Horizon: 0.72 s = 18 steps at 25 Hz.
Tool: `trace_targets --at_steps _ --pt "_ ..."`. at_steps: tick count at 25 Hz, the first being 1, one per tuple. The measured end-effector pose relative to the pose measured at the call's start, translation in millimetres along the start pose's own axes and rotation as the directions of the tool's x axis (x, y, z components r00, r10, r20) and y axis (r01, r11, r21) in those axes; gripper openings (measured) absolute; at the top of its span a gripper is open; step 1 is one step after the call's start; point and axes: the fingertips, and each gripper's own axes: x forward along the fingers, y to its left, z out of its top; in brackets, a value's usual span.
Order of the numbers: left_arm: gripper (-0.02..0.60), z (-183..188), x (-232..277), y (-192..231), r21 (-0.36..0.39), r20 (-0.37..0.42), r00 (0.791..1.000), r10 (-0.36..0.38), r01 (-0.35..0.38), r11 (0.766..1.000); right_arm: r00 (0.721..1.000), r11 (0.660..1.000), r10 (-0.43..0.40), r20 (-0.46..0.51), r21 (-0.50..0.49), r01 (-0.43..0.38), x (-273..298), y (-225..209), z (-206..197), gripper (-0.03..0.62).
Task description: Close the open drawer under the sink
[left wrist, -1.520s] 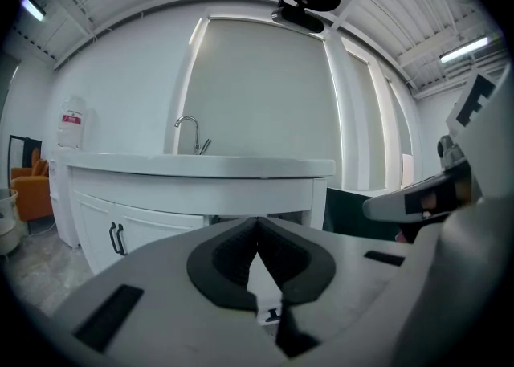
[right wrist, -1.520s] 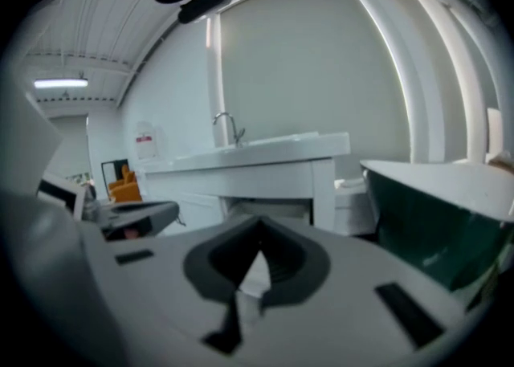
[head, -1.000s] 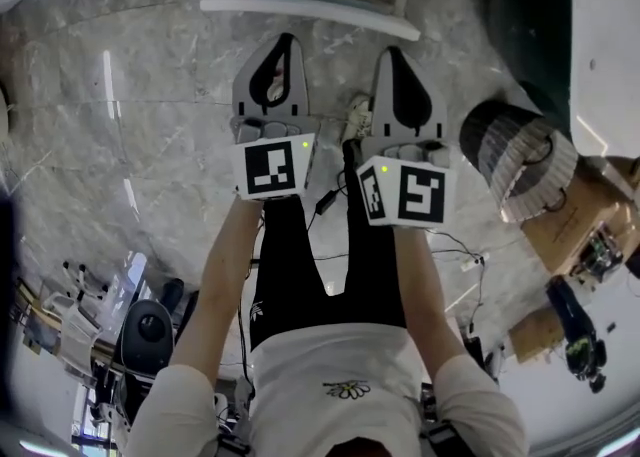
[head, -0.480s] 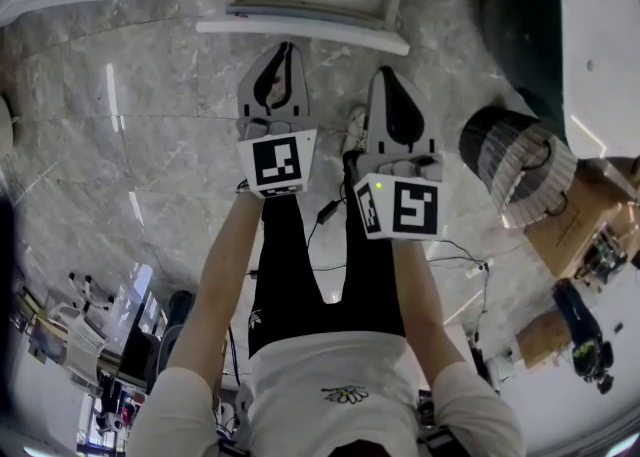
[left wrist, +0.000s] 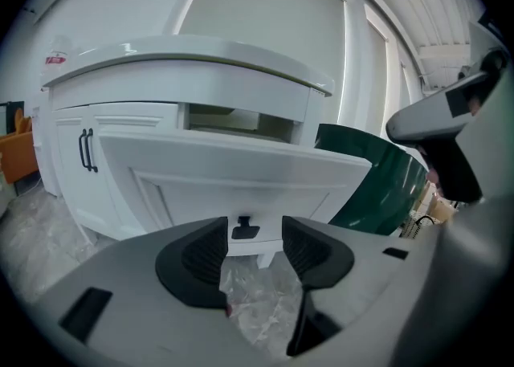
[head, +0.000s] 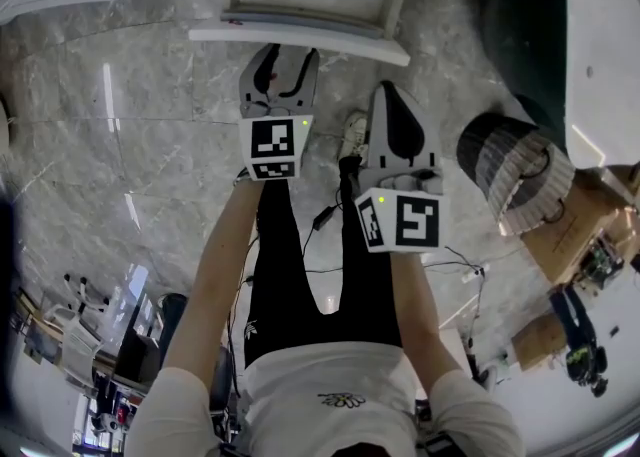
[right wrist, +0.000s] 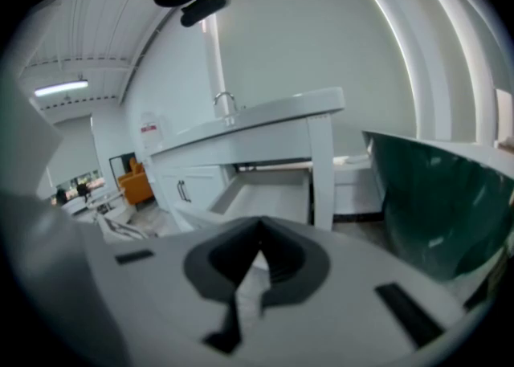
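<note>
Down by the pulled-out drawer (head: 300, 37) under the sink (left wrist: 185, 68), left tool (head: 283, 53) is opening its jaws, empty, lined up on the handle (left wrist: 245, 231) presumably to push, while right tool (head: 392, 95) hangs back shut and empty.

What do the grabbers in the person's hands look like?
The left gripper and right gripper are grey with black-lined jaws, each carrying a white cube of black square markers. The left's jaws are opening, empty. The sleeves are short and white.
</note>
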Motion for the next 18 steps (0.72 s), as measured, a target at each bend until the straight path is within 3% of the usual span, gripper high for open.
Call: trace_targets --at_steps 5,8,12,18 --pt "0.221 -5 19 2 -0.064 -0.035 0.999 -0.016 0.014 0.998 1.000 1.000 -0.002 -0.005 0.004 0.002 3 -10 -1 0.029" --pt "0.215 -2 24 5 -0.047 -0.017 1.000 -0.009 0.008 0.999 1.000 1.000 -0.003 -0.009 0.004 0.003 2 -12 -2 0.029" --pt "0.144 2 32 11 -0.027 -0.024 0.999 0.023 -0.024 0.999 1.000 1.000 -0.005 -0.016 0.006 0.005 3 -16 -5 0.029" --pt "0.140 0 29 12 -0.009 -0.035 0.999 -0.002 0.002 1.000 1.000 1.000 -0.011 -0.021 0.013 0.011 0 -16 -9 0.029"
